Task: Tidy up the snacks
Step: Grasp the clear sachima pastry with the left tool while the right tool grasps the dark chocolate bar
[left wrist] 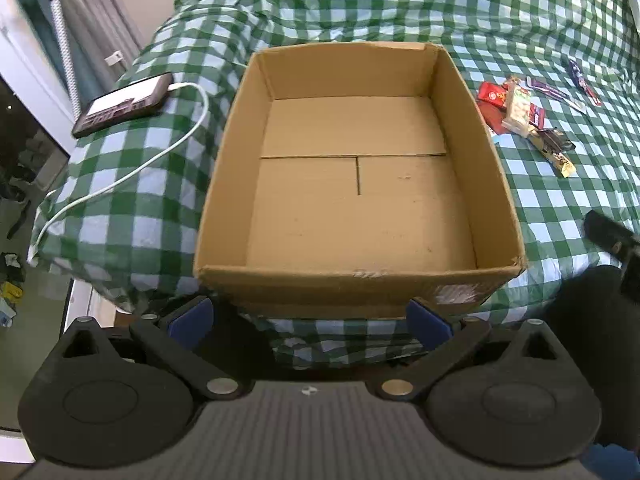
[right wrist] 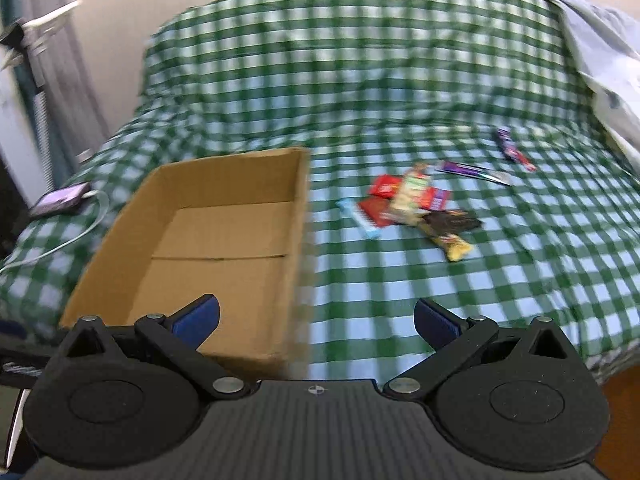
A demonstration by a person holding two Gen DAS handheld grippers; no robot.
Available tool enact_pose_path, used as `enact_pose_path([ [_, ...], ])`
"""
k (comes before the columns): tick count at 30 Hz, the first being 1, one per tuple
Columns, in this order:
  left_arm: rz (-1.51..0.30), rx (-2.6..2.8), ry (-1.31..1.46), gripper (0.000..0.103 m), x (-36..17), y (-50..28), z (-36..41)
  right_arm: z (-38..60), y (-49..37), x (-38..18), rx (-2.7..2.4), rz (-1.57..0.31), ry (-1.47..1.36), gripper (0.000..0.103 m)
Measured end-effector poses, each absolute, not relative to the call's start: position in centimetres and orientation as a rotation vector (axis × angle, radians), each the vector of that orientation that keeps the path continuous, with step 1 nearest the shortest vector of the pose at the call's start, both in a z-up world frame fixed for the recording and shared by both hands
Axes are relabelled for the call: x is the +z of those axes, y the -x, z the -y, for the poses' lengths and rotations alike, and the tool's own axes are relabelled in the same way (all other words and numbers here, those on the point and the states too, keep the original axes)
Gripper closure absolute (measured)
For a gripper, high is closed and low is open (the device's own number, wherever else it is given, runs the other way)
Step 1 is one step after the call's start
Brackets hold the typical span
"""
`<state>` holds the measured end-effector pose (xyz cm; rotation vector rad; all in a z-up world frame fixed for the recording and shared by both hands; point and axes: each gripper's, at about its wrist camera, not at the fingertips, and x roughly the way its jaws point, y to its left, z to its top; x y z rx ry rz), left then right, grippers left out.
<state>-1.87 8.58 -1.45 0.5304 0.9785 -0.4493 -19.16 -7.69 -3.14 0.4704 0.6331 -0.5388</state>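
An empty open cardboard box [left wrist: 492, 152] [right wrist: 120, 216] stands on a green-checked bed cover. To its right lies a pile of snack bars [left wrist: 520, 116] [right wrist: 416, 210]: red packs, a pale bar, a yellow bar, a dark wrapper. A light blue bar [right wrist: 358, 218] lies at the pile's left. Two purple bars [right wrist: 514, 150] lie farther right. My left gripper [left wrist: 310, 322] stands open just before the box's near wall, with nothing between its blue pads. My right gripper [right wrist: 316, 320] is open too, above the box's right near corner, well short of the snacks. The right wrist view is blurred.
A phone [left wrist: 124, 104] [right wrist: 60, 199] on a white charging cable [left wrist: 132, 170] lies left of the box, near the bed's edge. A grey-white cloth [right wrist: 600, 60] is bunched at the far right. Bare bed cover [right wrist: 460, 300] stretches in front of the snacks.
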Motion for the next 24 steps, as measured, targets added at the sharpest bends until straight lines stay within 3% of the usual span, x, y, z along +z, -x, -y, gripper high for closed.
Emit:
enact_pose_path([
  [9, -0.975, -0.450, -0.602, 0.000, -1.8, 0.6, -3.5, 16.8, 19.7, -7.9, -0.744, -0.627, -0.536, 0.000],
  [19, -0.957, -0.493, -0.664, 0.000, -1.7, -1.8, 4.5, 32.3, 12.8, -14.8, -0.885, -0.593, -0.857, 0.000],
  [24, -0.979, -0.526, -0.673, 0.000, -2.2, -3.4, 9.4, 37.6, 7.9, -19.5, -0.928, -0.682, -0.932, 0.001],
])
